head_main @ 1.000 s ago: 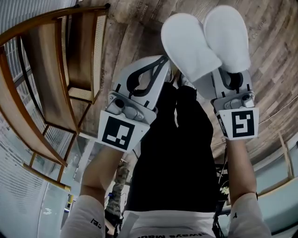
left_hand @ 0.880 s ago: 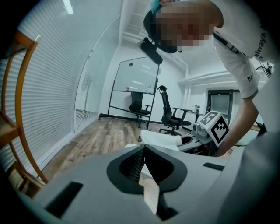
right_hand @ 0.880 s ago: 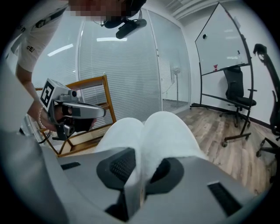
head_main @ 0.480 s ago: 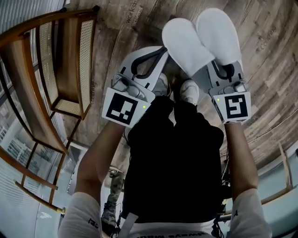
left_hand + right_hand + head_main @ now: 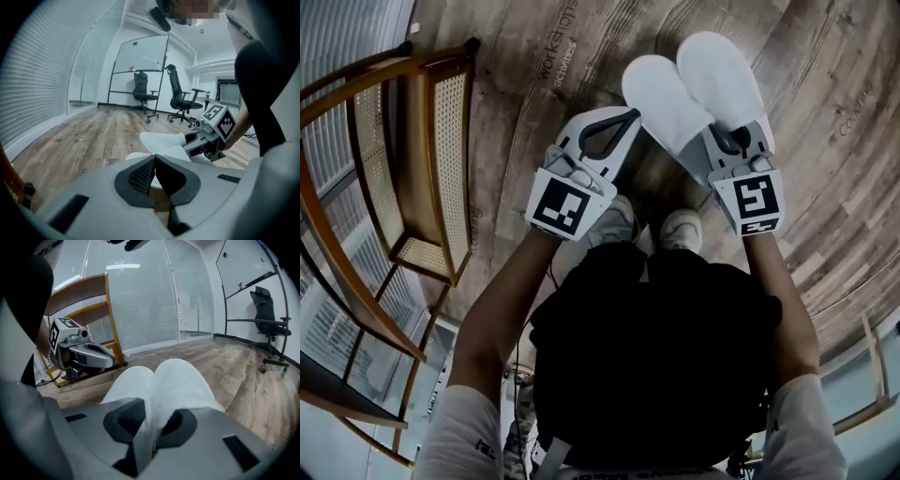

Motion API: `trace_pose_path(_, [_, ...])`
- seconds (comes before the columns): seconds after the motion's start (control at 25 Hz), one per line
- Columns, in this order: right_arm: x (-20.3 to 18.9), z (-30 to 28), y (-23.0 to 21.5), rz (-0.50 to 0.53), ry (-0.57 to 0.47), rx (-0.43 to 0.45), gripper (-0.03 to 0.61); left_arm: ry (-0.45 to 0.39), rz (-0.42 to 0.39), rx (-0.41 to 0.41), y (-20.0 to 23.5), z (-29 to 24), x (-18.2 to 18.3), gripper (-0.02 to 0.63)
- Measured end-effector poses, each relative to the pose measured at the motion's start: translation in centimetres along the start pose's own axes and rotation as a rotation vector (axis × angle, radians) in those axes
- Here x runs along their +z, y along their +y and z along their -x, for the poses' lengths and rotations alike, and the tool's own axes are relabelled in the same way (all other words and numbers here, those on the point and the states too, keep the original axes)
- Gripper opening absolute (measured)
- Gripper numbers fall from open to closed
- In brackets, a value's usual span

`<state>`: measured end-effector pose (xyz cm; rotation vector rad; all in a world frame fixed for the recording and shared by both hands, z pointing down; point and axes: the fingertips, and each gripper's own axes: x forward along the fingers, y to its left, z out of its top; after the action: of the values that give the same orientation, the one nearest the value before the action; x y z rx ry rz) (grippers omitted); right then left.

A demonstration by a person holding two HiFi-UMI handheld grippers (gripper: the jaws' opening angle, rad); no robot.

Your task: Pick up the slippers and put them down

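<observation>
Right tongs (image 5: pixel 727 141) are nearly closed, pinching the heel ends of both white slippers (image 5: pixel 694 94) together, toes pointing away toward the top of the frame. Left tongs (image 5: pixel 633 112) sit just left of the pair in the head view, jaws closed together with nothing between them.

The slippers hang over the wooden floor (image 5: pixel 534 56) in the upper right of the head view. I cannot tell whether they touch the boards yet.

They look light, soft and floppy, like thin cloth that folds under a pinch. Gripped at the heel edges where the two layers meet, the toes will probably sag. The pair could also slide apart on release, so a low, gentle set-down seems wise.
</observation>
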<state>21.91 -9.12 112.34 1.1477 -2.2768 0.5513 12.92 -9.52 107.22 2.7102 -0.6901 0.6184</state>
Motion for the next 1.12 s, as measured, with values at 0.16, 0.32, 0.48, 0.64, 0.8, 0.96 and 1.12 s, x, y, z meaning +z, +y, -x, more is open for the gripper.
trace_pose_path(0.16, [-3.0, -3.4, -1.0, 0.002, 0.006, 0.010, 0.060, 0.024, -0.018, 0.007, 1.8, -2.4, -3.7, 0.012])
trace_pose_path(0.32, [-5.6, -5.6, -1.6, 0.000, 0.031, 0.016, 0.060, 0.037, 0.009, 0.015, 2.6, -3.9, -6.3, 0.012])
trace_pose_path(0.48, [-7.9, -6.8, -2.1, -0.003, 0.070, 0.030, 0.060, 0.069, 0.027, 0.009, 2.2, -4.9, -8.6, 0.012])
trace_pose_path(0.64, [-8.5, -7.4, -2.2, -0.005, 0.072, 0.033, 0.074, 0.081, 0.043, 0.006, 1.7, -5.0, -9.4, 0.012])
trace_pose_path(0.8, [-8.5, -7.4, -2.1, -0.036, 0.070, 0.033, 0.097, 0.095, 0.048, -0.004, 1.2, -4.5, -10.0, 0.012])
trace_pose_path(0.96, [-8.8, -7.1, -1.8, -0.065, 0.072, 0.040, 0.151, 0.105, 0.043, -0.003, 1.3, -4.4, -10.4, 0.012])
trace_pose_path(1.12, [-9.7, -6.5, -2.0, -0.113, 0.083, 0.015, 0.180, 0.102, 0.042, 0.002, 1.6, -4.3, -10.4, 0.012])
